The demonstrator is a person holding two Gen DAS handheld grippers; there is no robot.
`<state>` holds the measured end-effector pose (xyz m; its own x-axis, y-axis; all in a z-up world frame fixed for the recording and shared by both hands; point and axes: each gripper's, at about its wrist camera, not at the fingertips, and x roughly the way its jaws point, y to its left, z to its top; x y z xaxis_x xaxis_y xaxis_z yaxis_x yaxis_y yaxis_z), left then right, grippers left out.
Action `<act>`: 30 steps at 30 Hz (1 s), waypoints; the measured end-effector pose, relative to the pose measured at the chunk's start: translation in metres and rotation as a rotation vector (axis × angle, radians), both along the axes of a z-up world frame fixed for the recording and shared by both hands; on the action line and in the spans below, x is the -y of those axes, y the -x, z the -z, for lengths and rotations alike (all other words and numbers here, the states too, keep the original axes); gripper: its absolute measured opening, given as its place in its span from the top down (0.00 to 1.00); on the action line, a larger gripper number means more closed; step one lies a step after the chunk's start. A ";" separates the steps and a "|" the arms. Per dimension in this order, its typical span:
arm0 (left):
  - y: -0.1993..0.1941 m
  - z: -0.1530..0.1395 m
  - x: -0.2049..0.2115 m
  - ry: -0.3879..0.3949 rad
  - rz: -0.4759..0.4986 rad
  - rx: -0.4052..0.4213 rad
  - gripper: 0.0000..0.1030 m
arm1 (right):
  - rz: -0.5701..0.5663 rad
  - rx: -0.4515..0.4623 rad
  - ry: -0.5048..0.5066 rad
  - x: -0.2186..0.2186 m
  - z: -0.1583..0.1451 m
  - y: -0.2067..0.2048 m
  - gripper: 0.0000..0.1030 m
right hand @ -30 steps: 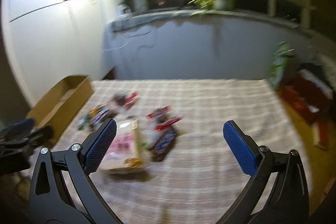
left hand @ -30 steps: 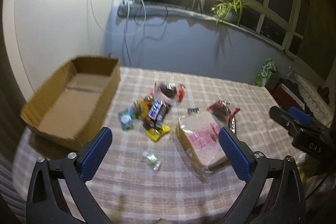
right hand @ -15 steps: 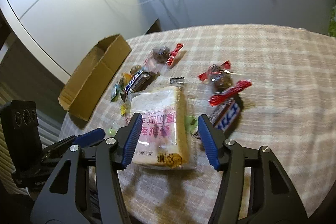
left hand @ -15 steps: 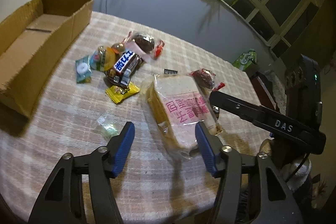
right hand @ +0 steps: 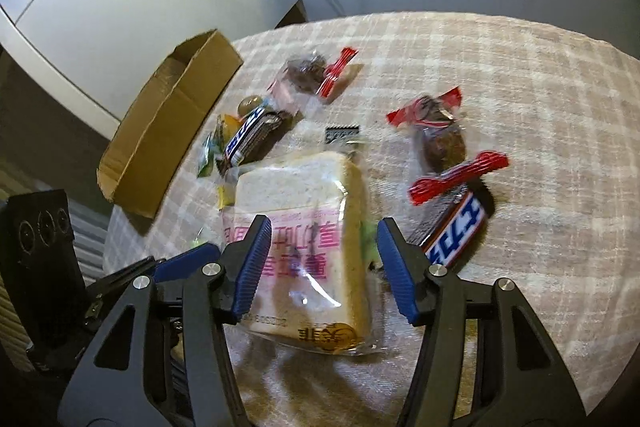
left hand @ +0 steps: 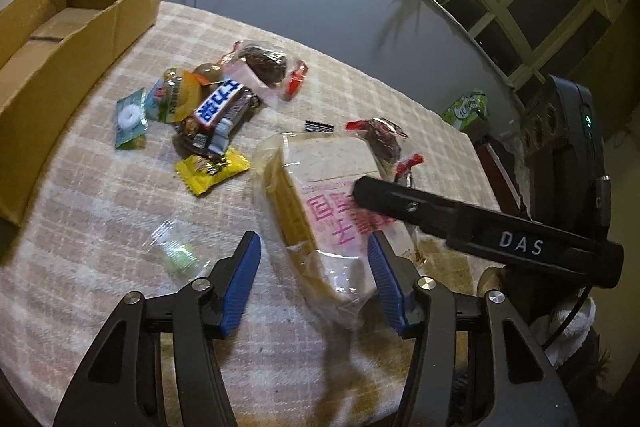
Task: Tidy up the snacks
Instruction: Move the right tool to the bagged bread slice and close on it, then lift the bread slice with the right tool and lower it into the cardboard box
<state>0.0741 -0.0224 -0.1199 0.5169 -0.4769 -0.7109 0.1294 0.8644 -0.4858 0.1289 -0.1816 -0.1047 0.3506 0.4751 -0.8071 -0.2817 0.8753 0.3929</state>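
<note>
Hovering over the bagged bread [left hand: 328,195] on the checked surface [left hand: 100,195], both hand-held grippers, left [left hand: 314,281] closing, right [right hand: 322,267] half open, gripping nothing; bread lying lengthwise straight ahead, between the pads.

Left wrist view angled steeply down, close above the clear-wrapped sliced bread pack [left hand: 328,203], right wrist view steeper, from the opposite side, both sharing bread [right hand: 304,211], brown open cardboard box [left hand: 80,27], checked beige tablecloth [right hand: 520,75]

The right tool [left hand: 480,223] hides part of the bread bag [left hand: 320,195].
</note>
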 end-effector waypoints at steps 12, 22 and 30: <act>0.004 -0.011 0.010 -0.045 0.054 0.063 0.61 | -0.003 -0.068 -0.056 -0.008 0.000 0.000 0.46; 0.016 -0.037 -0.016 -0.046 0.013 0.147 0.61 | -0.023 -0.011 -0.047 -0.035 -0.035 0.009 0.47; 0.020 -0.060 -0.061 -0.047 -0.072 0.212 0.61 | -0.090 0.048 -0.052 -0.085 -0.064 0.006 0.47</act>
